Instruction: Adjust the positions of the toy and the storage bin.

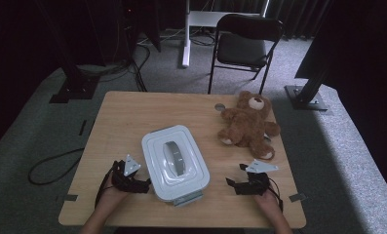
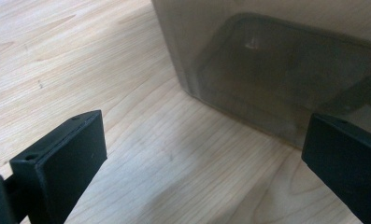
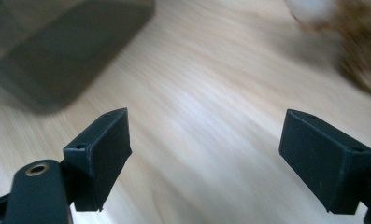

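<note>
A white lidded box (image 1: 175,163) with a grey handle stands in the middle of the wooden table (image 1: 132,117). A brown teddy bear (image 1: 247,126) sits at the back right. My left gripper (image 1: 145,185) lies at the box's left side, open, with its jaws aimed at the box wall (image 2: 276,79) and bare wood between them (image 2: 206,158). My right gripper (image 1: 236,174) is on the table to the right of the box and in front of the bear, open and empty (image 3: 206,149). The right gripper view is blurred, with the box (image 3: 57,51) at upper left and the bear (image 3: 360,51) at upper right.
A black folding chair (image 1: 247,44) stands beyond the table's far edge. A cable (image 1: 49,168) loops on the carpet at the left. Dark stand bases (image 1: 305,95) sit on the floor at both sides. A small round disc (image 1: 220,106) lies by the bear's head.
</note>
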Available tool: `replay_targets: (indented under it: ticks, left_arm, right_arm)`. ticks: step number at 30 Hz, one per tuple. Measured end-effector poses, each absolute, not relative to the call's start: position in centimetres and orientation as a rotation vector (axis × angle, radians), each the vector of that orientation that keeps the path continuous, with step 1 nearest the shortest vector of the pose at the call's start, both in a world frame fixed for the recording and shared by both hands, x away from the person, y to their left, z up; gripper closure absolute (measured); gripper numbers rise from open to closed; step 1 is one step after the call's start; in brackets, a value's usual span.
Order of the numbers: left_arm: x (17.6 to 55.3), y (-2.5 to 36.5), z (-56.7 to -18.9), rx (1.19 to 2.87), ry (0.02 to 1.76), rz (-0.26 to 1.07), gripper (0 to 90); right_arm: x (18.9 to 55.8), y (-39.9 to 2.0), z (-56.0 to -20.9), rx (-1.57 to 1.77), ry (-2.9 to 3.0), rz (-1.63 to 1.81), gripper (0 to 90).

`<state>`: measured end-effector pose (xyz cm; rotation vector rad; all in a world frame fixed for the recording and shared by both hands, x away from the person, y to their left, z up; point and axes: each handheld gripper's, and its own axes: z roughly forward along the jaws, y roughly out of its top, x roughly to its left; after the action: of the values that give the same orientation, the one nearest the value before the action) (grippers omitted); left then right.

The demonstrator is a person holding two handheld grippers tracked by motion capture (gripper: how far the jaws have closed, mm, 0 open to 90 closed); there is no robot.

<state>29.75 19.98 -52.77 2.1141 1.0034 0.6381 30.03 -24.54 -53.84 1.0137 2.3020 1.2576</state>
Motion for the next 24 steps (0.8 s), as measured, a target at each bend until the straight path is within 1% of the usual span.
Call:
replay_targets:
  ticks: [7,15,19,22,24]
  left_arm:
    - [30.1,18.6,-52.9,2.119,0.981,0.606,0.6]
    - [30.9,17.9,-53.0,2.053,1.024,0.534,0.6]
    - [30.7,18.5,-52.6,2.066,1.073,0.569,0.6]
    - [30.3,19.6,-52.1,2.039,1.104,0.598,0.6]
    - [30.0,20.2,-51.5,2.044,1.121,0.594,0.7]
  right_arm:
    - [28.7,-27.8,-55.5,1.117,2.260,1.198,15.9]
    - [28.7,-28.5,-55.6,1.146,2.225,1.197,15.9]
    - [28.8,-28.9,-55.8,1.187,2.195,1.195,15.9]
    - [28.8,-28.8,-55.9,1.197,2.196,1.168,15.9]
    - [29.0,-28.9,-55.9,1.220,2.199,1.147,15.9]
